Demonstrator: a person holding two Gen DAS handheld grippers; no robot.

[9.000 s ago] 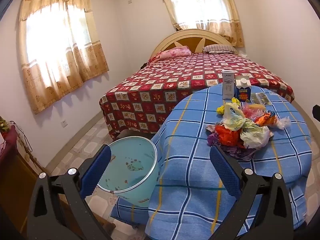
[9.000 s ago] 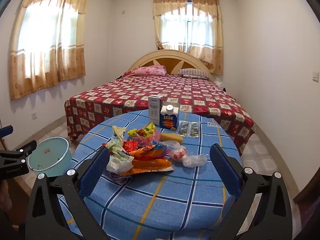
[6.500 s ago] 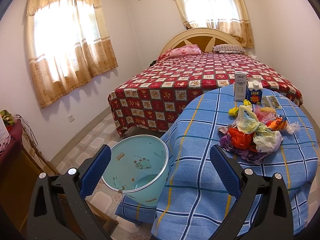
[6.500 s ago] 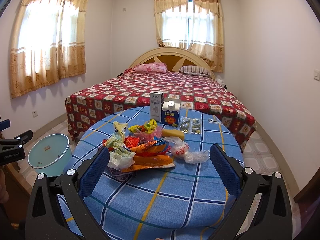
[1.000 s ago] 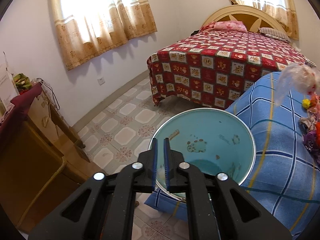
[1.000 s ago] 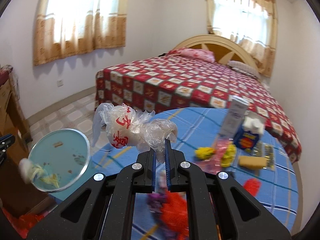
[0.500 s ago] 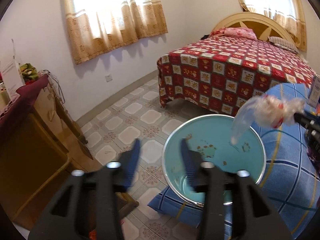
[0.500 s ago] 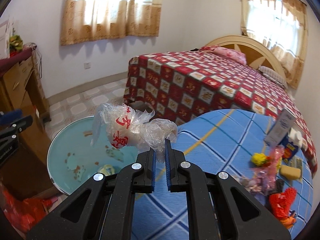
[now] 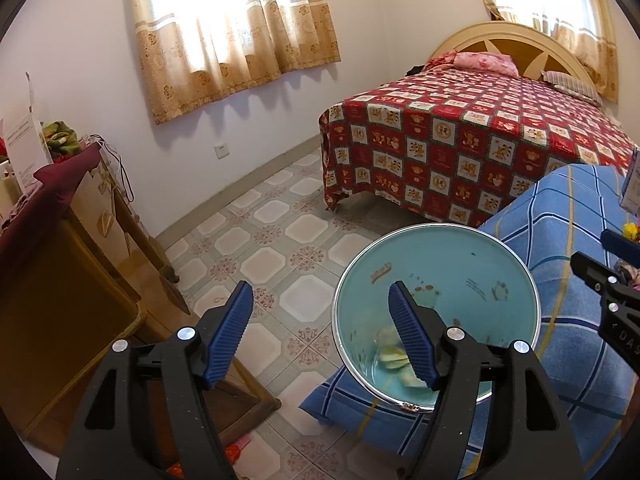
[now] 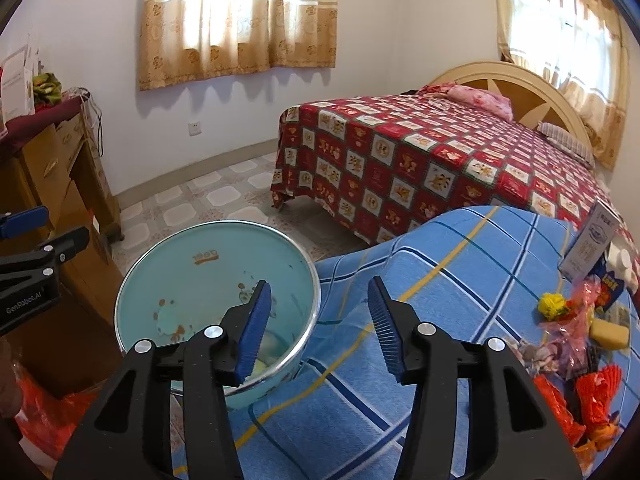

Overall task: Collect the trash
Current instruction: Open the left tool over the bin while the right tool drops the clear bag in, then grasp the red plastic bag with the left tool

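From the left wrist view, the left gripper (image 9: pixel 322 330) has its blue pads spread wide with nothing between them, hanging above the tiled floor (image 9: pixel 264 264) and the near rim of the pale teal trash bin (image 9: pixel 480 264). The bin stands on the floor against the blue plaid tablecloth (image 9: pixel 560 216), and pale scraps of trash (image 9: pixel 394 360) lie at its bottom. The right gripper (image 9: pixel 612 280) shows at the right edge above the cloth. Behind are the bed (image 9: pixel 472 140) and a wooden cabinet (image 9: pixel 52 280) on the left. From the right wrist view, the right gripper (image 10: pixel 320 320) is also parted and empty, one pad over the trash bin (image 10: pixel 192 280), the other over the tablecloth (image 10: pixel 460 280). The remaining pile of wrappers (image 10: pixel 576 352) lies on the table at the far right, near a white carton (image 10: pixel 592 240). The left gripper (image 10: pixel 36 240) shows at the left edge.
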